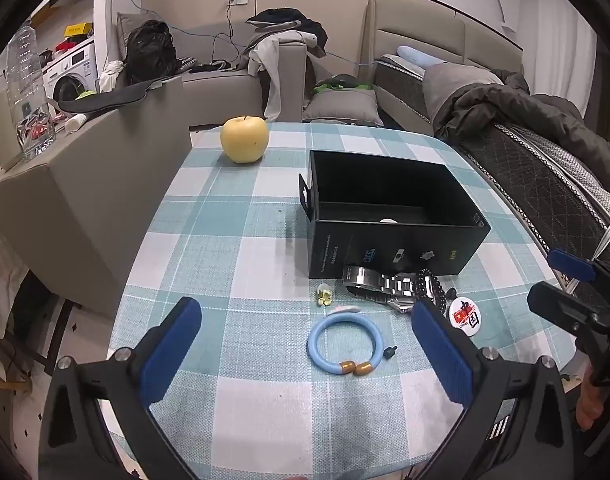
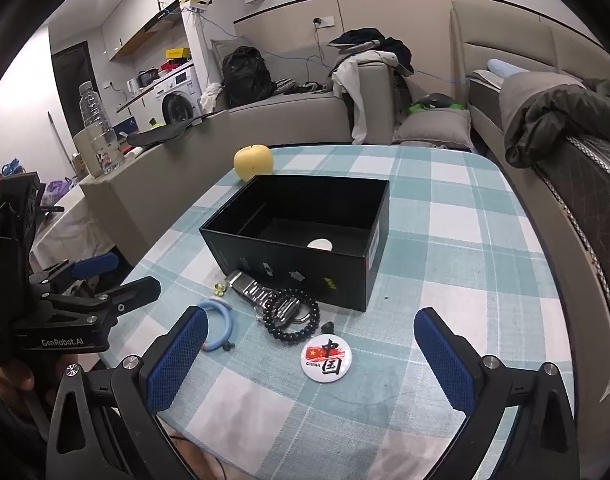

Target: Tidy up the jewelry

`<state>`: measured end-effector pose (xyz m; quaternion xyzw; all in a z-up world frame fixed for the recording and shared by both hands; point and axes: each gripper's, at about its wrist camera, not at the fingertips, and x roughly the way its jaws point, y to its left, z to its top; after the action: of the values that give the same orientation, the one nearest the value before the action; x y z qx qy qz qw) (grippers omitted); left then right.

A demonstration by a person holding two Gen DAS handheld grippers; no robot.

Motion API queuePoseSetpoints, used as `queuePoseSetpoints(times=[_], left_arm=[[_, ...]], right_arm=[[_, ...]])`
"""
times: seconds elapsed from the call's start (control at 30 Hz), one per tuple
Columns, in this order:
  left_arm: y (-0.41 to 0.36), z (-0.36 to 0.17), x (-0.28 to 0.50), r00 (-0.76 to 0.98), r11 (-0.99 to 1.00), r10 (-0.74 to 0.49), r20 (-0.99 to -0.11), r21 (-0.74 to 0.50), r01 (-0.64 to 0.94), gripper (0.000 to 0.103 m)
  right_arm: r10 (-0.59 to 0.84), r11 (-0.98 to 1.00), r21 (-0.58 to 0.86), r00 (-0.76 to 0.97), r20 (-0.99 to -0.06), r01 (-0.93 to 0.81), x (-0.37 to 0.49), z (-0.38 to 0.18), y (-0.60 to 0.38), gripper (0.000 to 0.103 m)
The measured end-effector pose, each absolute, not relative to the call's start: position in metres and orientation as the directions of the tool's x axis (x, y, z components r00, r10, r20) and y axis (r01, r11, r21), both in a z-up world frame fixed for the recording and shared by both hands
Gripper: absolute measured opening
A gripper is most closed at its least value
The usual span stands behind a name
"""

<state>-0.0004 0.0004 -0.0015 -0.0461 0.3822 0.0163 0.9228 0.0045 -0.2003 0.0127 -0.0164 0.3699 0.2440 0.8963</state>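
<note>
Starting out, I hold both grippers wide and empty: left gripper [image 1: 305,356] faces the blue bracelet [image 1: 344,343] near the counter's [image 1: 241,248] front edge; next I grab it for the black box [image 1: 389,216].

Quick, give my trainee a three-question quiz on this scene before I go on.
1. True or false: the black box already holds the watch.
2. Which lies directly in front of the left gripper? A) apple B) blue bracelet C) badge
3. Fill in: the black bead bracelet lies over the ____.

Key: 1 false; it lies on the table outside. 2 B. 3 watch.
</note>
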Motion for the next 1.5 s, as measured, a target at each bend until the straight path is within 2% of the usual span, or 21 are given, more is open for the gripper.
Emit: queuePoseSetpoints(times=[1.13, 1.5], left_arm=[[0.007, -0.008, 0.003, 0.685, 0.993, -0.016, -0.728, -0.090, -0.073, 0.102], [0.002, -0.020, 0.006, 0.647, 0.995, -0.025, -0.762, -0.083, -0.059, 0.102]], right_arm=[[0.405, 0.885, 0.132, 0.599, -0.691, -0.446, 0.007, 0.008, -0.197, 0.103], [0.367, 0.903, 0.133, 0.571, -0.734, -0.409, 0.013, -0.005, -0.201, 0.103]])
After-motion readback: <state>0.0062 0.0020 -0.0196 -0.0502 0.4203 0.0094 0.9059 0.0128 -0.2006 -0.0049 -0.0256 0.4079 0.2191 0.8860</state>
